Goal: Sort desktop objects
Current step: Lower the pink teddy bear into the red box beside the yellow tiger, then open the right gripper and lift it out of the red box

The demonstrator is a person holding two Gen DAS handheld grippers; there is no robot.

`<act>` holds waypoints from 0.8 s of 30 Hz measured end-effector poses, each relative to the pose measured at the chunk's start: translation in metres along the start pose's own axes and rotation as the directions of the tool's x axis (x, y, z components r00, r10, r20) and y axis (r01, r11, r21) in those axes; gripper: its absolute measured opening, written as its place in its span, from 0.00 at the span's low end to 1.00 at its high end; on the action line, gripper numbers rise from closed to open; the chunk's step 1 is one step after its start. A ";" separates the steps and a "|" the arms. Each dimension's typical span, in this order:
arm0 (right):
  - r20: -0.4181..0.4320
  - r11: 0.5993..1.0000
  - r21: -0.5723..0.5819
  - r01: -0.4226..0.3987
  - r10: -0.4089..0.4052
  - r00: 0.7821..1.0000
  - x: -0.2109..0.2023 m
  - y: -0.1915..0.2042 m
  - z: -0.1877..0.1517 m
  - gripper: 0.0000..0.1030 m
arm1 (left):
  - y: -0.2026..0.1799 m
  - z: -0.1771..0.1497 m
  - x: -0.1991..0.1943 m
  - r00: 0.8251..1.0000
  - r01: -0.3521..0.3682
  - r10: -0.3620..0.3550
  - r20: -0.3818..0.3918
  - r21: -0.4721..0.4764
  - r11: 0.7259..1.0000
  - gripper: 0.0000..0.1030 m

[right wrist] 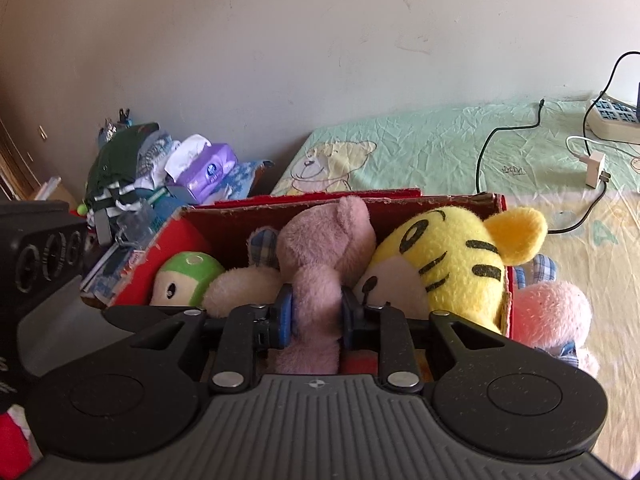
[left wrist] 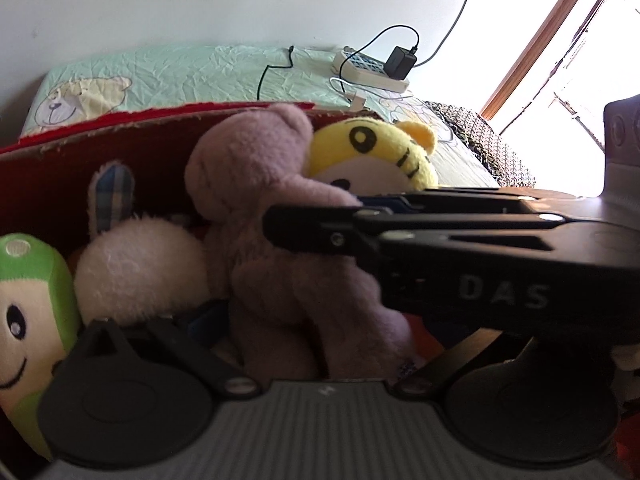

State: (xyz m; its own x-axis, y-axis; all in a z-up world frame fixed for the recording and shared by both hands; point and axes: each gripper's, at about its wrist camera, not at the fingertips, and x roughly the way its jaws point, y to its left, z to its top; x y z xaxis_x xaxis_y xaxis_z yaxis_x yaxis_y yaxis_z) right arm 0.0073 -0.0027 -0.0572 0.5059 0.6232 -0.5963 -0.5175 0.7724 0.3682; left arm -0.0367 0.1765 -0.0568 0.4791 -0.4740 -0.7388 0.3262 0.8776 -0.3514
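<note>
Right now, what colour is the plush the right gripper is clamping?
Dusty pink-mauve. The right gripper squeezes the teddy bear; clearest in the right wrist view.

Far right on the bed's green bear-print sheet (right wrist: pixel 420 140): white power strip (left wrist: pixel 370 70) with black adapter (left wrist: pixel 400 63); far left, purple tissue pack (right wrist: pixel 206 168) atop clothes pile (right wrist: pixel 120 172).

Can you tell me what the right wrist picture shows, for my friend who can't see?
The right gripper squeezes a purple teddy bear in a red box, between a yellow tiger and a green-capped doll.
</note>
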 end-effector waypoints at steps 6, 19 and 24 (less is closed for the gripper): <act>0.039 1.000 0.001 0.003 -0.003 0.999 -0.017 0.002 -0.002 0.46 | -0.008 0.000 -0.005 0.999 -0.042 0.042 0.010 0.004 0.999 1.00; 0.042 0.992 0.122 -0.016 0.011 0.999 -0.041 -0.010 -0.016 0.42 | -0.038 -0.005 -0.027 0.978 -0.195 0.193 0.075 0.020 0.981 0.99; 0.071 0.990 0.139 0.007 -0.017 0.997 -0.053 -0.010 -0.024 0.43 | -0.047 -0.008 -0.034 0.969 -0.234 0.232 0.087 0.017 0.972 0.99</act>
State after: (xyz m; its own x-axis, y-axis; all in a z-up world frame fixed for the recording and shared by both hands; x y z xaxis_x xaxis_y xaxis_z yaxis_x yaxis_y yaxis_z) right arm -0.0309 -0.0460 -0.0459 0.5622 0.6173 -0.5504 -0.4129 0.7861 0.4599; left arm -0.0752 0.1522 -0.0196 0.6110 -0.2619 -0.7471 0.2188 0.9628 -0.1585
